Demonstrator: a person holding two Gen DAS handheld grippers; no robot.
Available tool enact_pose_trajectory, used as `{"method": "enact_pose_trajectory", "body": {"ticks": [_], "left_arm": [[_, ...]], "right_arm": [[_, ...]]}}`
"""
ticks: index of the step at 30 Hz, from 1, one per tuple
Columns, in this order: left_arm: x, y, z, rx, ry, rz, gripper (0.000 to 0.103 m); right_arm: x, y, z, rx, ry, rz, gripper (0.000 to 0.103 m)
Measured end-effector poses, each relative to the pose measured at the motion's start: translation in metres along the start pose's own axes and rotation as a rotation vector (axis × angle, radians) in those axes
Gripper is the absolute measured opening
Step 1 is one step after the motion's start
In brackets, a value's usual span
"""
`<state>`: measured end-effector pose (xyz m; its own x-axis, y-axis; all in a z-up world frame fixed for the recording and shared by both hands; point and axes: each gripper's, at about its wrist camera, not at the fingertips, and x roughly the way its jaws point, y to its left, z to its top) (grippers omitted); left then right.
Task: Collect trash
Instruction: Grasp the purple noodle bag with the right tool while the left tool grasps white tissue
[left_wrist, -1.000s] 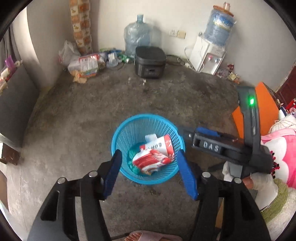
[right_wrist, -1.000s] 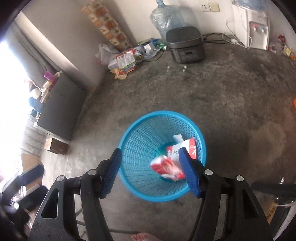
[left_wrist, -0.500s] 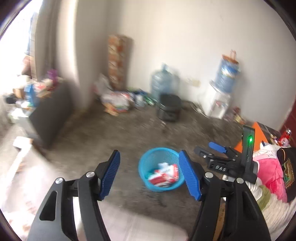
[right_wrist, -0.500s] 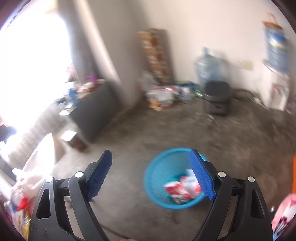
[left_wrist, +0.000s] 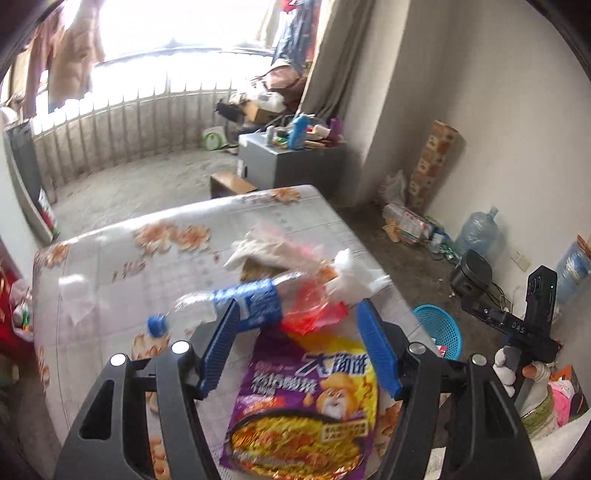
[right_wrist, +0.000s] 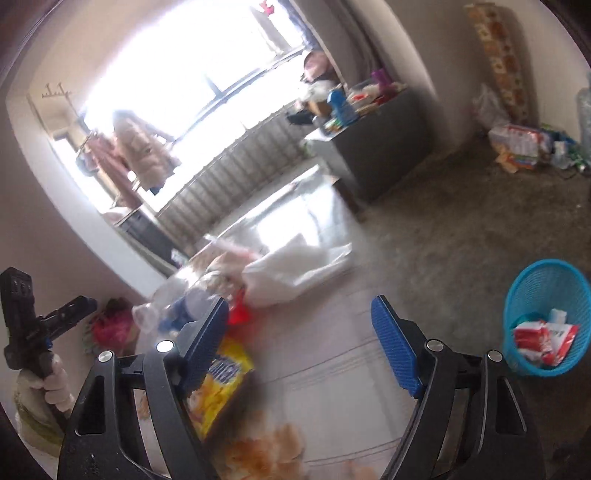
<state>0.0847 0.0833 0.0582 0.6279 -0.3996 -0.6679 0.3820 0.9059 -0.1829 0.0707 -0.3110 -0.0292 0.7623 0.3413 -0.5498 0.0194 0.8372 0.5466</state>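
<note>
My left gripper (left_wrist: 297, 345) is open and empty above a purple and yellow noodle packet (left_wrist: 303, 406) on the flowered table (left_wrist: 110, 258). Beyond its fingertips lie a clear bottle with a blue label (left_wrist: 236, 306), a red wrapper (left_wrist: 312, 314) and crumpled white tissue (left_wrist: 354, 275). My right gripper (right_wrist: 299, 343) is open and empty over the table's right edge; the packet (right_wrist: 218, 387) sits by its left finger. The blue trash basket (right_wrist: 546, 317) stands on the floor to the right with red and white wrappers (right_wrist: 543, 339) inside; it also shows in the left wrist view (left_wrist: 441, 330).
A grey cabinet (left_wrist: 288, 166) with clutter stands beyond the table. Bags (left_wrist: 406, 221), a water jug (left_wrist: 476, 230) and a black cooker (left_wrist: 474, 275) line the far wall. A white plastic bag (right_wrist: 295, 269) lies on the table. A balcony railing (left_wrist: 129, 125) is behind.
Both grippers swung away from over the basket to the table with the trash. Both stay open and empty. The basket now lies off to the right.
</note>
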Motion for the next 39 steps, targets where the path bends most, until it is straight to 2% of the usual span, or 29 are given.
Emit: {"method": "enact_pose_trajectory", "body": {"ticks": [3, 5, 7, 8, 9, 12, 13, 15, 18, 27, 29, 36, 39], "left_arm": [[0.003, 0.024, -0.034, -0.052, 0.041, 0.013, 0.064], [0.013, 0.034, -0.053, -0.074, 0.080, 0.004, 0.058], [0.032, 0.036, -0.072, -0.096, 0.119, -0.026, 0.046], [0.039, 0.038, -0.081, -0.102, 0.135, -0.030, 0.043], [0.049, 0.040, -0.088, -0.102, 0.156, -0.023, 0.036], [0.070, 0.038, -0.098, -0.097, 0.204, -0.011, 0.022], [0.076, 0.039, -0.102, -0.102, 0.217, -0.022, 0.020], [0.083, 0.042, -0.107, -0.113, 0.235, -0.053, 0.017], [0.090, 0.044, -0.109, -0.108, 0.253, -0.079, 0.015], [0.099, 0.049, -0.112, -0.140, 0.271, -0.130, 0.015], [0.099, 0.049, -0.113, -0.147, 0.270, -0.139, 0.015], [0.081, 0.039, -0.105, -0.101, 0.232, -0.158, 0.015], [0.072, 0.031, -0.095, -0.069, 0.201, -0.165, 0.015]], "right_arm": [[0.026, 0.021, -0.019, 0.015, 0.158, 0.106, 0.067], [0.042, 0.028, -0.032, 0.041, 0.266, 0.160, 0.060], [0.058, 0.034, -0.047, 0.077, 0.373, 0.182, 0.058], [0.065, 0.036, -0.052, 0.092, 0.411, 0.194, 0.055], [0.071, 0.037, -0.059, 0.112, 0.451, 0.197, 0.055], [0.086, 0.043, -0.073, 0.169, 0.518, 0.198, 0.054], [0.090, 0.042, -0.075, 0.190, 0.534, 0.197, 0.053], [0.099, 0.039, -0.079, 0.241, 0.560, 0.208, 0.051], [0.110, 0.035, -0.084, 0.313, 0.594, 0.237, 0.041], [0.108, 0.042, -0.087, 0.307, 0.623, 0.222, 0.007], [0.104, 0.045, -0.086, 0.271, 0.628, 0.231, 0.003], [0.079, 0.076, -0.089, 0.030, 0.637, 0.238, 0.001], [0.064, 0.085, -0.091, -0.050, 0.612, 0.233, 0.001]]}}
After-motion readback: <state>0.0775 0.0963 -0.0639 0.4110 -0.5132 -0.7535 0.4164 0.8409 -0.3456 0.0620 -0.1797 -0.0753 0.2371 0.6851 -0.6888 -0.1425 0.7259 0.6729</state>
